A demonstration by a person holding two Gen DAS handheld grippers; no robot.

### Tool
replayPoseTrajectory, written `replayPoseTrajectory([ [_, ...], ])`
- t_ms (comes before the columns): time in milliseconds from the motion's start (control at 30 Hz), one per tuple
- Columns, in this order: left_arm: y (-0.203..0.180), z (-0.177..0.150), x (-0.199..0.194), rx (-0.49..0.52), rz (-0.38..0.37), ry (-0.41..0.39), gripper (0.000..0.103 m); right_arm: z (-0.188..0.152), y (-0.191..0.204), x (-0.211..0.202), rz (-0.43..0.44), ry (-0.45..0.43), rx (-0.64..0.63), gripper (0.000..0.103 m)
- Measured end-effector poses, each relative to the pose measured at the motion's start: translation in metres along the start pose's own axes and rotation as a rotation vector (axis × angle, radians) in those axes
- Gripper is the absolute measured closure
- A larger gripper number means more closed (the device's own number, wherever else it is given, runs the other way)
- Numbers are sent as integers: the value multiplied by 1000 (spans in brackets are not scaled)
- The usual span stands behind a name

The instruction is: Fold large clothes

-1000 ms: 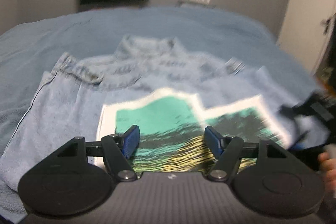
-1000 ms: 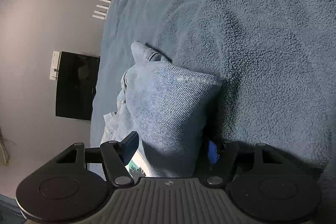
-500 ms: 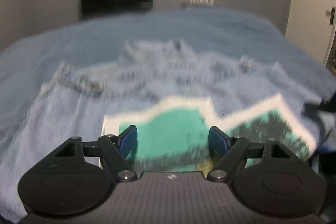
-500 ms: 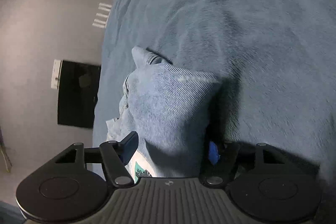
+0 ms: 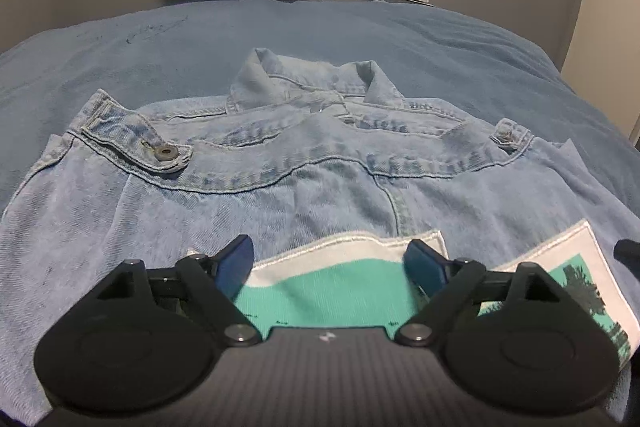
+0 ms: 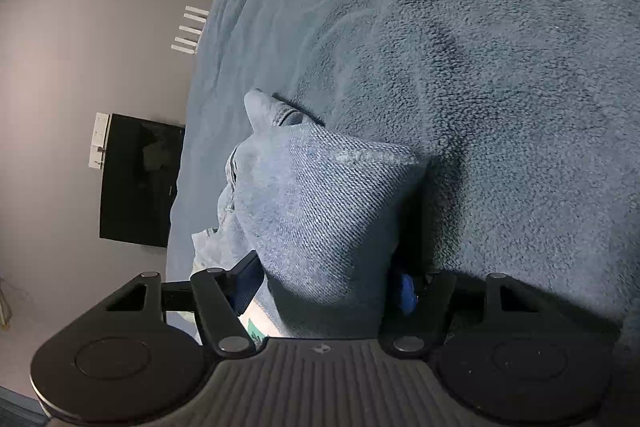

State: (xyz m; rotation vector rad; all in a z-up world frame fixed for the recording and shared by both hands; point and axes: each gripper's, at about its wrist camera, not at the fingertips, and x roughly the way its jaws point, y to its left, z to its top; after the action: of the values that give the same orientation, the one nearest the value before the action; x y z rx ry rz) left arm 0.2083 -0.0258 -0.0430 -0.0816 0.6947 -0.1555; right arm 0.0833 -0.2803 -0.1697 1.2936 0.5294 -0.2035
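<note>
Left gripper spread wide, empty, above teal patch. Right gripper wide, jacket fold bunched between fingers, grasp unclear. Jacket flat on blanket, collar at 12 o'clock.

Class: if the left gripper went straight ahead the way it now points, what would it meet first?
Probably the teal-and-white patch on the denim jacket, which lies between the open fingers of the left gripper. How far above the cloth the fingers are is unclear.
</note>
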Motion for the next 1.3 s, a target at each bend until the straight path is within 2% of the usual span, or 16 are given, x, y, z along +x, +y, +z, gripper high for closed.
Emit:
replayPoseTrajectory([
  [133,5,4,6,-25,-17,12,14,-4,6,2,-13,17,12,35],
  [233,7,6,8,-31,-23,21,13,-26,12,-5,-37,144,70,34],
  [333,10,8,9,-36,-36,27,13,-58,34,-14,-34,275,-52,34],
  [433,11,10,10,-35,-44,32,13,-74,64,-15,31,306,-236,33],
  [600,13,11,12,-37,-54,36,13,-68,103,-14,57,129,-576,34],
  [667,13,11,12,-38,-54,35,12,-69,112,1,-23,28,-792,40],
  [733,13,11,12,-39,-54,35,12,-64,110,24,-109,32,-851,46],
  [800,13,11,12,-39,-56,35,12,-65,111,38,-169,37,-927,70],
  [867,13,11,12,-42,-58,35,12,-72,115,46,-223,-22,-1049,87],
  [933,13,11,12,-45,-61,35,12,-60,110,54,-246,-51,-1020,94],
  [967,13,11,12,-47,-62,34,12,-50,108,56,-252,-55,-991,103],
  [1033,13,11,12,-49,-63,33,12,-30,104,63,-211,-42,-906,103],
  [1100,14,12,10,-54,-59,25,13,-20,100,57,-234,-100,-867,103],
  [1167,11,13,6,-47,-38,1,14,-6,96,50,-188,-94,-760,103],
  [1233,8,15,-1,-37,-67,-37,14,-5,98,44,-157,-105,-750,96],
  [1300,1,16,-8,-30,-156,-68,14,-11,104,41,-137,-130,-825,79],
])
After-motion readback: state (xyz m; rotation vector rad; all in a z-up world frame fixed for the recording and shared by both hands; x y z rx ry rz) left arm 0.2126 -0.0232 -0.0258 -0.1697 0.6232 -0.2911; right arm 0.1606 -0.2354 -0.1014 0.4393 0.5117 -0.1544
